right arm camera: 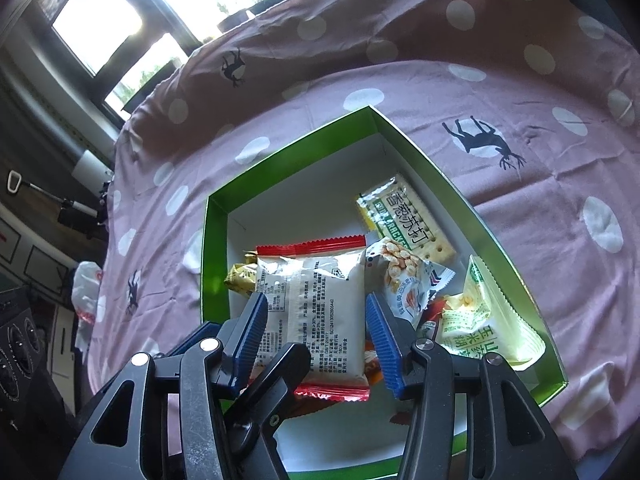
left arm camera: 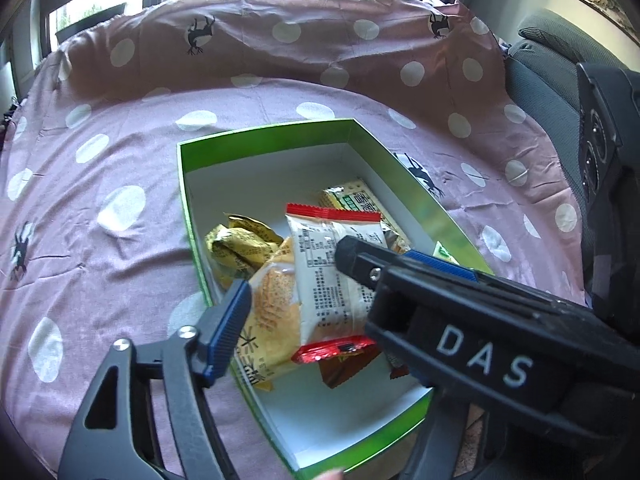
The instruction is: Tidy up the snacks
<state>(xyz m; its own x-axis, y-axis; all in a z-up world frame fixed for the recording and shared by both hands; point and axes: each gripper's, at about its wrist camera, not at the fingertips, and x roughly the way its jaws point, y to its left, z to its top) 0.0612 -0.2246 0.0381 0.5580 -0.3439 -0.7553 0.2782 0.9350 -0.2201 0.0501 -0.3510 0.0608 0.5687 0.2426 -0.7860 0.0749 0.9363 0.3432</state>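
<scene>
A green box (left arm camera: 264, 132) (right arm camera: 288, 152) with a white inside lies on the cloth and holds several snack packets. On top of them lies a white packet with red ends (left arm camera: 332, 280) (right arm camera: 316, 276). My right gripper (right arm camera: 316, 300) straddles it, blue pads close on either side, jaws open. My left gripper (left arm camera: 332, 320) is open wide over the same packet. Its left finger (left arm camera: 230, 320) is at the box's left wall, and its right finger is hidden behind the right gripper's black finger (left arm camera: 440, 320). Around the packet lie a yellow snack (left arm camera: 236, 248), an orange packet (left arm camera: 276, 312) and soda crackers (right arm camera: 404, 220).
A pink cloth with white dots (left arm camera: 120, 200) (right arm camera: 520, 200) covers the table. A green-and-white packet (right arm camera: 488, 320) leans on the box's right wall. A grey seat (left arm camera: 548, 80) stands at the right, windows lie behind, and a white bag (right arm camera: 86, 292) lies off the table's left edge.
</scene>
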